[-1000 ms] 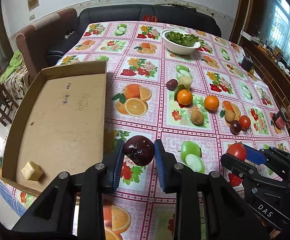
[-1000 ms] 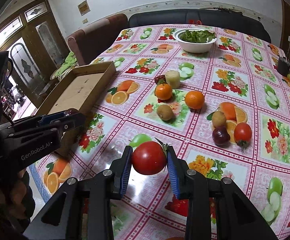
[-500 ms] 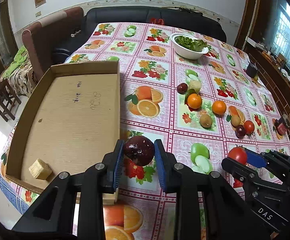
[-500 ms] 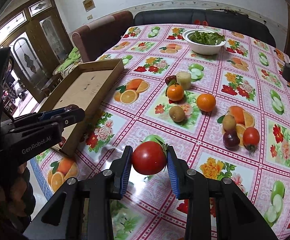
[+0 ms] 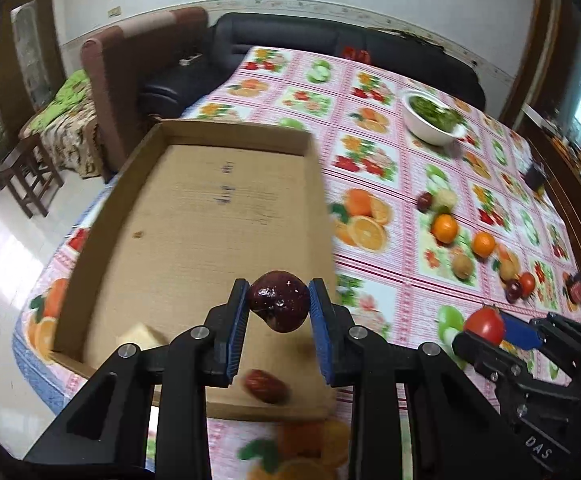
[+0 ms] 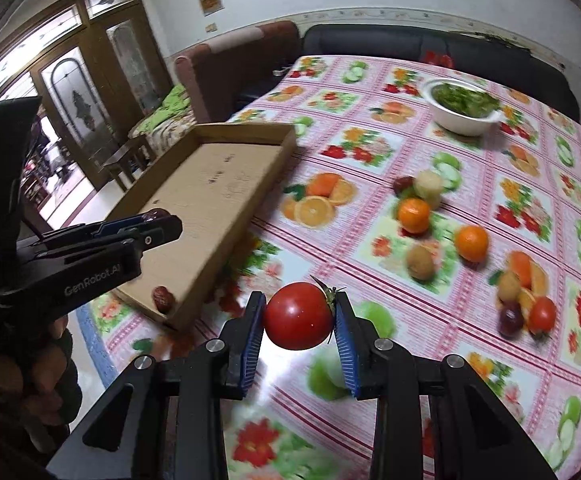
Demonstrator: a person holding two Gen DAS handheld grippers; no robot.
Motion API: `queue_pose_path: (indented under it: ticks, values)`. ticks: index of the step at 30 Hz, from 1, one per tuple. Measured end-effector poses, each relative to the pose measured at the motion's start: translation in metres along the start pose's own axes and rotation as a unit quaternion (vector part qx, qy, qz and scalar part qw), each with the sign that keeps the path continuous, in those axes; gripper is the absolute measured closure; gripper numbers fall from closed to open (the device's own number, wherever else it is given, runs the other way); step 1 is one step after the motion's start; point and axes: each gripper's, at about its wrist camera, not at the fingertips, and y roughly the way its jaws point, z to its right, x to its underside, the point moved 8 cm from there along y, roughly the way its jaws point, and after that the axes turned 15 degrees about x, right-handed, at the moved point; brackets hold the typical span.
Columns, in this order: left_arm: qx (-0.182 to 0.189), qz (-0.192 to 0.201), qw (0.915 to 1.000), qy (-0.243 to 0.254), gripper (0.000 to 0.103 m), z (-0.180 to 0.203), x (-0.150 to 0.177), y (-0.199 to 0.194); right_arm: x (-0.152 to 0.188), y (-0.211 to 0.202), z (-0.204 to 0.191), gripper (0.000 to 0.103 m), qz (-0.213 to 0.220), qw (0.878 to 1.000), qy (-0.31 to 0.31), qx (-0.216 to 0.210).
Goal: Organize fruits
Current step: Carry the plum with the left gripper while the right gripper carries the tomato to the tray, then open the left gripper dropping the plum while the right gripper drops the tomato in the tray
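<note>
My left gripper (image 5: 278,304) is shut on a dark red plum-like fruit (image 5: 278,300) and hangs over the near right part of a shallow cardboard tray (image 5: 210,216). Inside the tray lie a red date (image 5: 264,386) near the front wall and a pale yellow chunk (image 5: 140,336). My right gripper (image 6: 300,318) is shut on a red tomato (image 6: 298,316) above the tablecloth, just right of the tray (image 6: 210,196). From the right wrist, the left gripper (image 6: 158,220) shows at the left over the tray; from the left wrist, the tomato (image 5: 484,326) shows at the right.
Loose fruit lies mid-table: two oranges (image 6: 412,214) (image 6: 470,242), a kiwi (image 6: 420,266), a second tomato (image 6: 542,314), a dark plum (image 6: 510,320). A white bowl of greens (image 6: 464,106) stands at the back. A sofa and an armchair border the table's far and left sides.
Both grippers have moved left with their fruit. The left one now hangs over the tray instead of the cloth beside it. A red date has come into view in the tray.
</note>
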Motion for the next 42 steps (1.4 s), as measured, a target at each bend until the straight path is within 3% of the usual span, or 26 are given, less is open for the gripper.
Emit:
queue_pose_path:
  ticks: [12,20,29,36,39,42]
  values:
    - [-0.046,-0.003,0.9957,-0.080,0.075,-0.088,-0.004,0.002,-0.030,0.022,-0.092,0.069,-0.006,0.995,-0.055,-0.080]
    - [-0.064,-0.020,0.9927,-0.100,0.075,-0.116,0.002,0.014,-0.033,0.054,-0.144,0.069,-0.035,0.989,-0.098,-0.103]
    - [-0.070,-0.047,0.9915,-0.099,0.075,-0.120,0.011,0.035,-0.017,0.087,-0.160,0.069,-0.071,0.985,-0.123,-0.097]
    - [-0.063,-0.053,0.9905,-0.110,0.071,-0.121,0.012,0.033,-0.017,0.088,-0.160,0.068,-0.070,0.985,-0.129,-0.094]
    - [-0.057,-0.050,0.9901,-0.118,0.069,-0.120,0.011,0.029,-0.019,0.086,-0.156,0.056,-0.068,0.985,-0.125,-0.095]
    - [-0.054,-0.042,0.9905,-0.119,0.068,-0.116,0.009,0.022,-0.021,0.078,-0.150,0.053,-0.061,0.987,-0.117,-0.097]
